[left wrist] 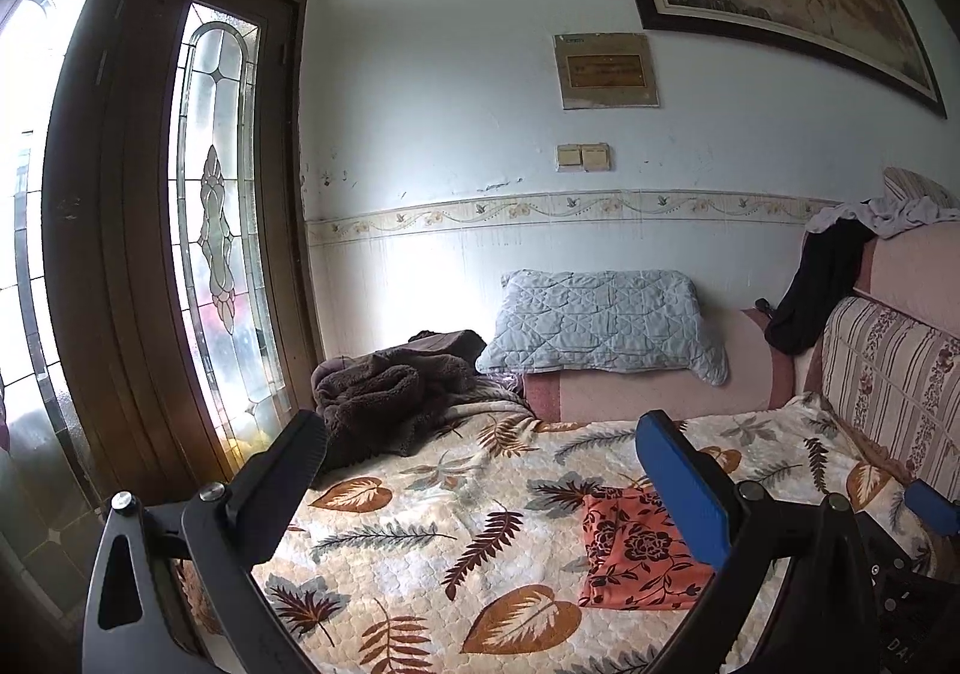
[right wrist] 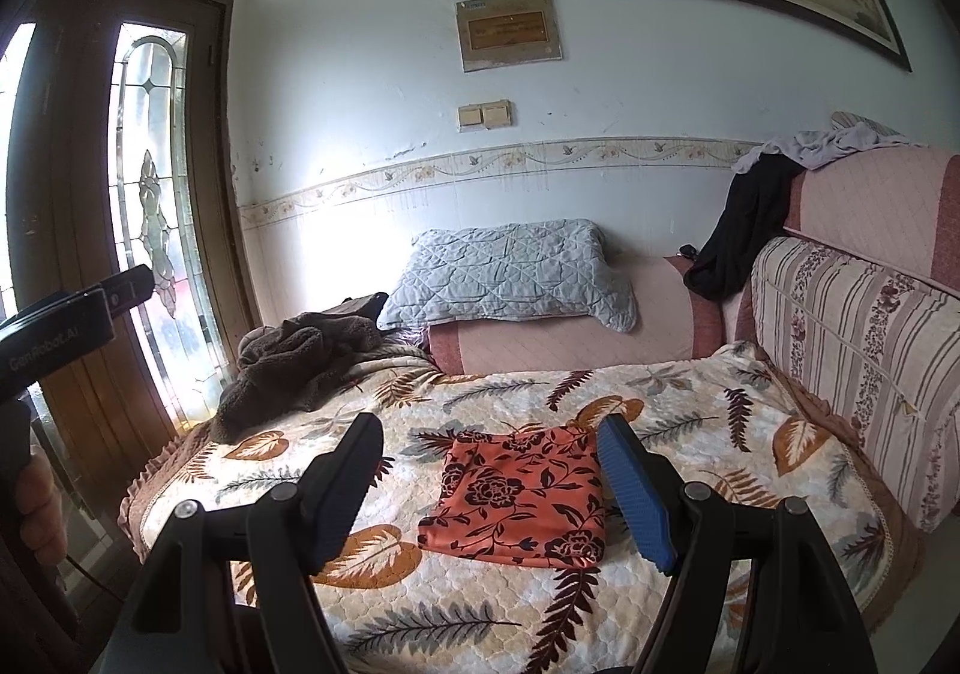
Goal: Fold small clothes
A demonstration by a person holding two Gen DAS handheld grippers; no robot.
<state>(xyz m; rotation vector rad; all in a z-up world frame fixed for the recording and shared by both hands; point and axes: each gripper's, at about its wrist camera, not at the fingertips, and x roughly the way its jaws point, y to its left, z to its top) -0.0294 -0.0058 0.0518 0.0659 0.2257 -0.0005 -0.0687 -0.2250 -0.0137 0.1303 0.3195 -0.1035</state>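
Observation:
A small orange garment with a dark flower print lies folded flat in a rough square on the leaf-patterned bedspread. It also shows in the left wrist view, partly behind the blue finger. My left gripper is open and empty, held above the bedspread to the left of the garment. My right gripper is open and empty, held above the near side of the garment. The left gripper's body shows at the left edge of the right wrist view.
A brown fleece heap lies at the bed's far left. A grey quilted pillow rests on a pink cushion by the wall. A striped sofa back with black and pale clothes stands on the right. A glazed wooden door is on the left.

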